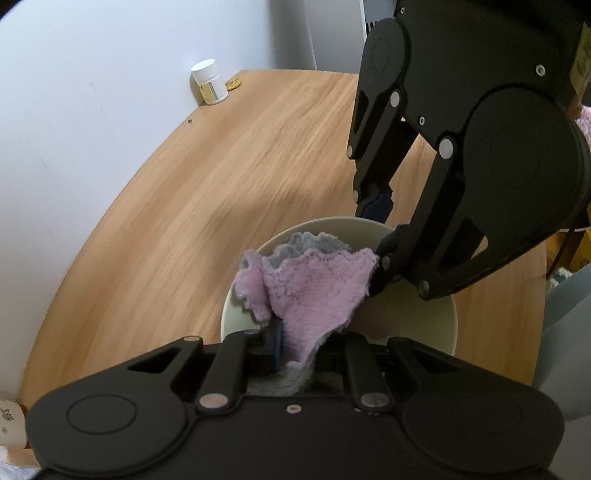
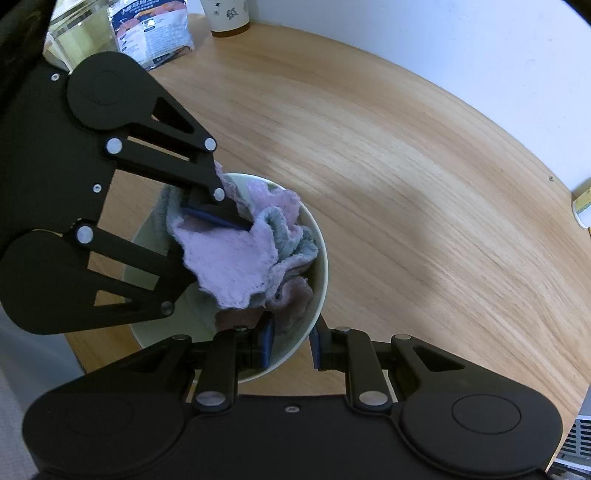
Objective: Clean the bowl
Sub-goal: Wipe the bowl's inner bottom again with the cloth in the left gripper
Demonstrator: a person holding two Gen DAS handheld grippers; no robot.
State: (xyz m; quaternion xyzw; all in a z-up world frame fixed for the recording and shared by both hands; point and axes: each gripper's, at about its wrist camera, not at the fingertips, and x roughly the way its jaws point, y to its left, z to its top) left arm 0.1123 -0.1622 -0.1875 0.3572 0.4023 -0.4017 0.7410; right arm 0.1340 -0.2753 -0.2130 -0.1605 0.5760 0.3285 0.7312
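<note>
A pale cream bowl [image 1: 424, 314] stands on the round wooden table [image 1: 221, 166]. A pink and grey knitted cloth [image 1: 314, 288] hangs into the bowl, and my left gripper [image 1: 291, 350] is shut on its lower end. In the right wrist view the left gripper [image 2: 236, 221] comes in from the left and presses the cloth [image 2: 229, 266] into the bowl [image 2: 325, 258]. My right gripper [image 2: 291, 347] straddles the near rim, one blue pad inside and one outside, shut on it. In the left wrist view the right gripper [image 1: 380, 229] reaches down from the upper right onto the far rim.
A white-lidded jar [image 1: 208, 83] and a small gold disc [image 1: 233, 84] sit by the white wall. In the right wrist view a printed packet [image 2: 151, 33], a glass jar [image 2: 81, 33] and a cup [image 2: 227, 14] stand at the table's far edge.
</note>
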